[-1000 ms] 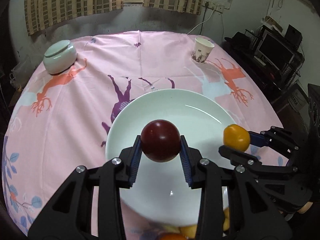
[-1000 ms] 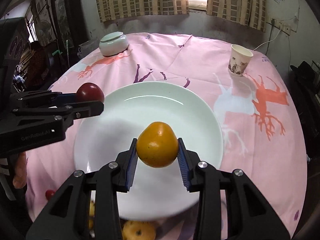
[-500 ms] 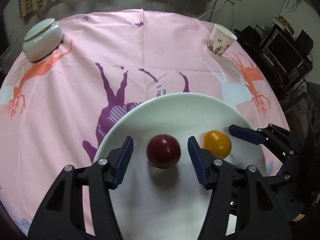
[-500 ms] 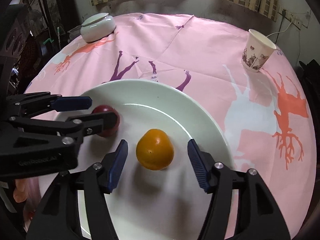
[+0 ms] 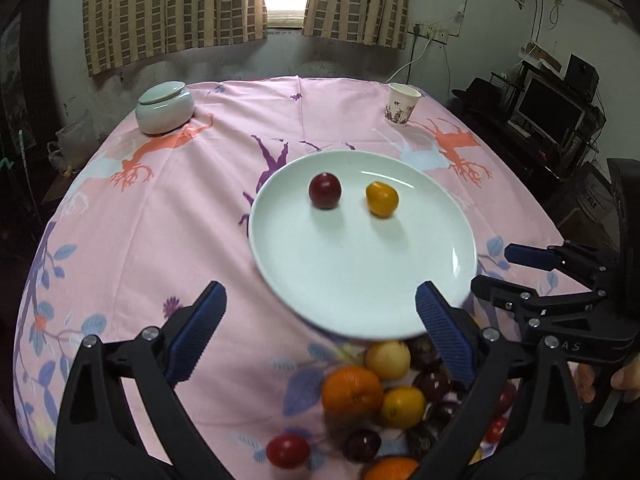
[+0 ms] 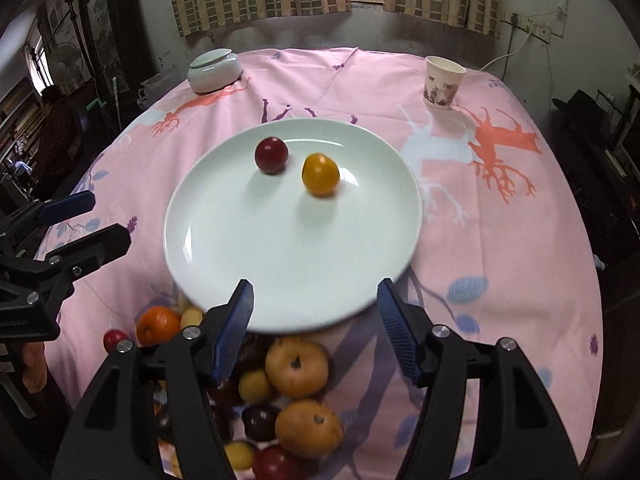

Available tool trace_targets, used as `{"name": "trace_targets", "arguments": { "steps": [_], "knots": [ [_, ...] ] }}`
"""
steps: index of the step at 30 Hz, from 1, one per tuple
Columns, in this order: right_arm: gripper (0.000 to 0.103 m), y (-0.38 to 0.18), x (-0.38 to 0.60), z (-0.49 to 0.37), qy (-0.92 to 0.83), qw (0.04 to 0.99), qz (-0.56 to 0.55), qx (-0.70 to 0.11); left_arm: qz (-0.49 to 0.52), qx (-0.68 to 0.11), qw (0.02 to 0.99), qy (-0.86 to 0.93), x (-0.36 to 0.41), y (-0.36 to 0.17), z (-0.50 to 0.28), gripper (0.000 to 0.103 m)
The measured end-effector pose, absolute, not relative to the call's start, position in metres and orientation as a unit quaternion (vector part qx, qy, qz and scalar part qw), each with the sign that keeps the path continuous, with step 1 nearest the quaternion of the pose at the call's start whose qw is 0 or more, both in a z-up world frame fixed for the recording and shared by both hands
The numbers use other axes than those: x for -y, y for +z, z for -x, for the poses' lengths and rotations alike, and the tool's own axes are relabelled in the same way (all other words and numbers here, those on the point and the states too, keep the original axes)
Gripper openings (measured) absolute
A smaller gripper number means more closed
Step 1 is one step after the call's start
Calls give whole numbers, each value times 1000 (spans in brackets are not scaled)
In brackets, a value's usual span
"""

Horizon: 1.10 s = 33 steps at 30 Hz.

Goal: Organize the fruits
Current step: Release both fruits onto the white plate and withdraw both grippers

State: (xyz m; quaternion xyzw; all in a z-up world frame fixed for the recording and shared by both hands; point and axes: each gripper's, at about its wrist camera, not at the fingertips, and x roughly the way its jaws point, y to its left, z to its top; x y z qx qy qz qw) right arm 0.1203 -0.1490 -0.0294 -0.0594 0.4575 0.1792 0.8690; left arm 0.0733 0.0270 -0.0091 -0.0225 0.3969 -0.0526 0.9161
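Note:
A dark red fruit (image 5: 325, 191) (image 6: 271, 155) and an orange-yellow fruit (image 5: 382, 199) (image 6: 320, 174) lie side by side, apart, on the far half of the white plate (image 5: 360, 280) (image 6: 280, 260). My left gripper (image 5: 320, 300) (image 6: 106, 218) hangs back over the plate's near rim, jaws opening wide and holding nothing. My right gripper (image 6: 315, 288) (image 5: 496, 268) is also drawn back at the near rim, jaws opening and free of fruit. A pile of several fruits (image 5: 352, 390) (image 6: 297, 366) lies on the cloth just below both grippers.
A lidded pale bowl (image 5: 165, 107) (image 6: 215, 69) sits at the far left of the pink tablecloth, and a paper cup (image 5: 402, 104) (image 6: 442, 82) at the far right. A shelf with a monitor (image 5: 548, 114) stands beyond the table's right edge.
Both grippers let their fruits go onto the plate, opened, and pulled back toward the near edge. The fruit pile has come into view.

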Motion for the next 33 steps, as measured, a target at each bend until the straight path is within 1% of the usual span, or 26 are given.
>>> {"name": "trace_targets", "arguments": {
  "steps": [4, 7, 8, 10, 11, 15, 33],
  "knots": [
    [66, -31, 161, -56, 170, 881, 34, -441, 7, -387, 922, -25, -28, -21, -17, 101],
    [68, -31, 173, -24, 172, 884, -1, -434, 17, -400, 916, -17, -35, -32, 5, 101],
    [73, -31, 176, -17, 171, 885, -6, -433, 22, -404, 915, -18, -37, -34, 8, 101],
    [92, -29, 176, -10, 164, 888, -2, -429, 26, -404, 914, -14, -40, -34, 13, 101],
    [94, -26, 176, -8, 161, 892, 0, -423, 28, -402, 915, -12, -42, -33, 15, 101],
    [94, -20, 174, -5, 161, 897, 1, -411, 31, -394, 918, -12, -41, -29, 21, 101],
    [94, -26, 170, -5, 158, 892, 11, -423, 28, -400, 916, -5, -47, -32, 18, 101]
  ]
}}
